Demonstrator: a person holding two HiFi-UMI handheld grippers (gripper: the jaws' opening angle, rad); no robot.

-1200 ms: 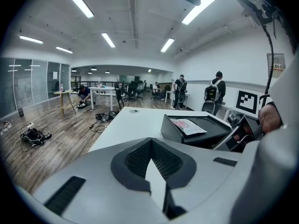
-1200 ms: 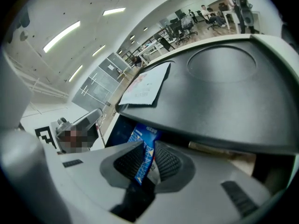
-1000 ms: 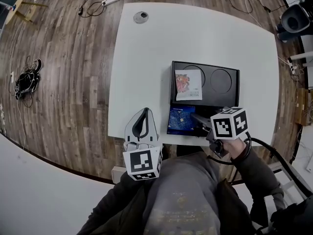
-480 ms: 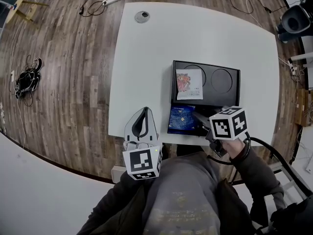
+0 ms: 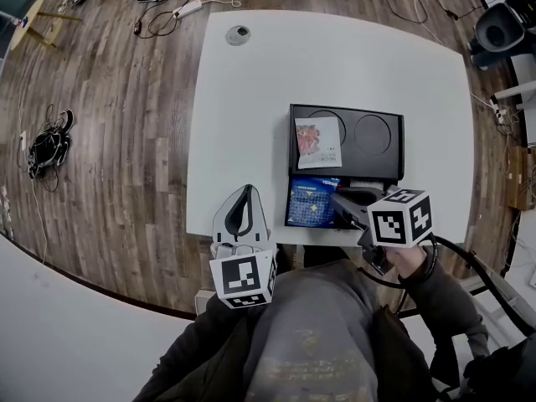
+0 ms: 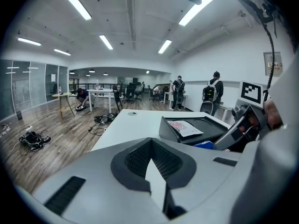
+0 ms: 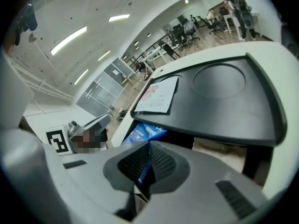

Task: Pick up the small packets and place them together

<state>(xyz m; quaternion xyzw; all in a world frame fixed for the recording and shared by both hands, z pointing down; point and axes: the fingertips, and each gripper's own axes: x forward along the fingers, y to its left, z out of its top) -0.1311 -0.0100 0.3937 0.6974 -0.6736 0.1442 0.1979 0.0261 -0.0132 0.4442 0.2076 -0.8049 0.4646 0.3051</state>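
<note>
A blue packet (image 5: 310, 201) lies at the table's front edge, just before the black tray (image 5: 377, 167). My right gripper (image 5: 335, 198) reaches it from the right. Its jaws have just been closing, and they now pinch the packet's near edge (image 7: 142, 132) between the pads. A white packet with a pink print (image 5: 318, 143) lies flat in the tray's left half, also visible in the right gripper view (image 7: 158, 96). My left gripper (image 5: 248, 188) hangs at the table's front left edge with its tips together and nothing in them (image 6: 150, 140).
The tray (image 7: 219, 101) has two round recesses; the right one is bare. A round cable port (image 5: 238, 34) sits at the table's far left. Cables and a power strip (image 5: 188, 2) lie on the wood floor, and a chair (image 5: 502, 28) stands at the far right.
The right gripper's jaws closed onto the blue packet and it rose a little. The left gripper stayed where it was.
</note>
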